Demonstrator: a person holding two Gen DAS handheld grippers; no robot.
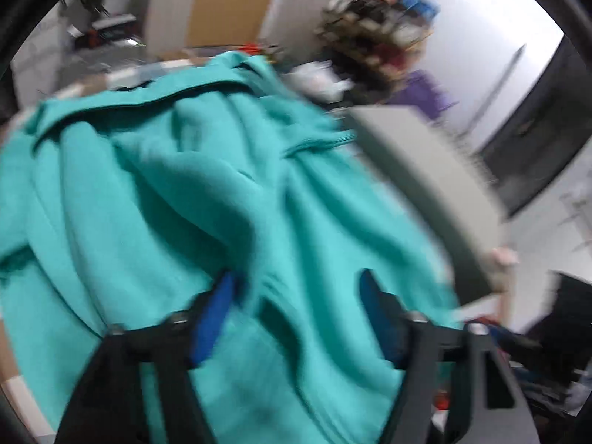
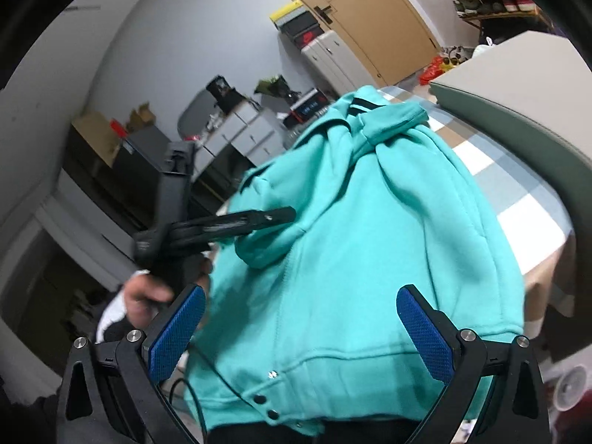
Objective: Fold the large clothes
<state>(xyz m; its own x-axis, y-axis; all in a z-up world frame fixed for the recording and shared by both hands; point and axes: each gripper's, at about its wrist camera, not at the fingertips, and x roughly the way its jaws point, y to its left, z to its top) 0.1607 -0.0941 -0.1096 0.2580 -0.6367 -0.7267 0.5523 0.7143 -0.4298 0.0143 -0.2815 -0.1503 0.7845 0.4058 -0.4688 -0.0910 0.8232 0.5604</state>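
A large teal hooded sweatshirt (image 1: 177, 192) lies rumpled on the table, its hem with snap buttons toward me in the right wrist view (image 2: 370, 259). My left gripper (image 1: 296, 288) is open just above the cloth, its blue pads apart with loose folds between them. It also shows from the side in the right wrist view (image 2: 292, 212), reaching over the garment's left sleeve area. My right gripper (image 2: 301, 305) is open and empty, hovering above the hem.
A checked tablecloth (image 2: 518, 199) covers the table under the garment. A grey-green box or cushion (image 2: 518, 85) sits at the far right (image 1: 425, 155). Shoe racks (image 1: 377, 26), cabinets (image 2: 240, 125) and a door stand beyond.
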